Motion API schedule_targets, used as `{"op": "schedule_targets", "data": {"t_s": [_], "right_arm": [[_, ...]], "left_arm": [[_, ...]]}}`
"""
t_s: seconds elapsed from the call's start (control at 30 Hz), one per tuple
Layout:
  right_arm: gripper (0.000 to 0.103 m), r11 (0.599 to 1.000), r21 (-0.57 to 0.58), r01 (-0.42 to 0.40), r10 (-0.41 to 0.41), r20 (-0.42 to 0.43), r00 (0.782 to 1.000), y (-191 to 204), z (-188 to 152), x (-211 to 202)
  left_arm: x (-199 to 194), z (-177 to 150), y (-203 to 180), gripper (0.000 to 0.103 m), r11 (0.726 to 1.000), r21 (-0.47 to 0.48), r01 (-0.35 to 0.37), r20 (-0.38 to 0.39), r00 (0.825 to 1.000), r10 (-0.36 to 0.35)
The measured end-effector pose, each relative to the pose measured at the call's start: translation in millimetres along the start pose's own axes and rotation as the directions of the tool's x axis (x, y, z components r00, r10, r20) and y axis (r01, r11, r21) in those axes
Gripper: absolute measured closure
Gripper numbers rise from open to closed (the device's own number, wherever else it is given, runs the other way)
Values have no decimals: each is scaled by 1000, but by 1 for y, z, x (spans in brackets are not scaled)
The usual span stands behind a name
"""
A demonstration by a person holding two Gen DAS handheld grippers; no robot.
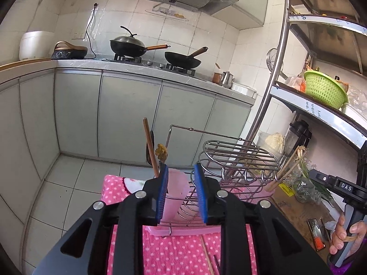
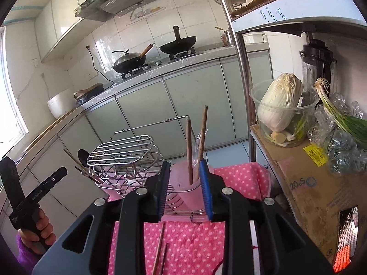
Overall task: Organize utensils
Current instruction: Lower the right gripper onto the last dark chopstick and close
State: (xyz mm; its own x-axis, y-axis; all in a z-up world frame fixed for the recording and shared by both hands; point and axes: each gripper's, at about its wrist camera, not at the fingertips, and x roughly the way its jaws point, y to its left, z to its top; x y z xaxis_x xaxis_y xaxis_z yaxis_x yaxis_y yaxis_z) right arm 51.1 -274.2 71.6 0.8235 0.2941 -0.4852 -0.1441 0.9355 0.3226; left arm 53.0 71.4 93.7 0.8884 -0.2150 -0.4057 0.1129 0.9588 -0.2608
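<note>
In the left wrist view my left gripper (image 1: 180, 167) stands open, with its blue pads apart and nothing between them. Just beyond its left pad is a pink cup (image 1: 177, 190) holding a brown chopstick (image 1: 150, 146) and a dark spoon (image 1: 148, 153). In the right wrist view my right gripper (image 2: 184, 162) is open too. Past its pads a second pink cup (image 2: 182, 178) holds two chopsticks (image 2: 189, 151) and a clear spoon (image 2: 199, 142). Both cups stand at the ends of a wire rack (image 1: 238, 153) (image 2: 123, 149). Loose chopsticks (image 1: 207, 256) (image 2: 159, 247) lie on the pink dotted cloth (image 1: 174, 252) (image 2: 190, 247).
A cardboard box (image 2: 309, 190) to the right carries a cabbage in a clear tub (image 2: 279, 105) and scallions (image 2: 339, 116). A steel shelf pole (image 2: 240, 45) rises beside it. A hand (image 1: 344, 236) (image 2: 41, 226) shows at each view's edge. Cabinets (image 1: 128, 112) and tiled floor lie beyond.
</note>
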Motion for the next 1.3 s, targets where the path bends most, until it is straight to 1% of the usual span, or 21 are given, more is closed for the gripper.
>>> {"op": "schedule_targets", "data": {"t_s": [0.17, 0.37, 0.43, 0.53, 0.63, 0.73, 0.93, 1.03, 1.17, 1.23, 1.3], "right_arm": [[76, 1000, 5, -6, 6, -40, 999, 2, -19, -2], [76, 1000, 25, -17, 20, -107, 994, 1, -45, 7], [76, 999, 37, -26, 31, -146, 989, 1, -57, 15], [76, 998, 51, -42, 52, -223, 973, 4, -75, 32], [76, 997, 59, -47, 63, -308, 949, 9, -96, 52], [76, 998, 49, -49, 64, -372, 926, 16, -112, 67], [76, 993, 111, -45, 96, -508, 856, 16, -145, 102], [76, 989, 138, -46, 115, -552, 826, 16, -158, 115], [76, 983, 176, -50, 147, -595, 790, 18, -171, 132], [76, 985, 170, -42, 139, -612, 778, 21, -175, 139], [76, 988, 149, -28, 115, -623, 773, 24, -178, 145]], "left_arm": [[-11, -12, 0, 81, 1000, -13, 14, -18, 1000, -15], [-16, -30, -1, 81, 1000, -18, 17, -61, 998, -18], [-16, -37, -2, 81, 1000, -11, 16, -74, 997, -16], [-12, -45, -1, 81, 1000, -1, 5, -97, 995, -6], [-9, -53, 0, 81, 1000, -7, 6, -123, 992, -7], [-7, -62, 2, 81, 1000, -1, 4, -149, 989, -5], [7, -81, 9, 81, 1000, -10, -11, -228, 974, 8], [14, -91, 13, 81, 1000, -21, -12, -267, 964, 6], [20, -99, 17, 81, 999, -37, -11, -293, 956, 0], [22, -102, 18, 81, 999, -47, -9, -306, 952, -6], [23, -104, 21, 81, 998, -55, -4, -314, 949, -13]]}}
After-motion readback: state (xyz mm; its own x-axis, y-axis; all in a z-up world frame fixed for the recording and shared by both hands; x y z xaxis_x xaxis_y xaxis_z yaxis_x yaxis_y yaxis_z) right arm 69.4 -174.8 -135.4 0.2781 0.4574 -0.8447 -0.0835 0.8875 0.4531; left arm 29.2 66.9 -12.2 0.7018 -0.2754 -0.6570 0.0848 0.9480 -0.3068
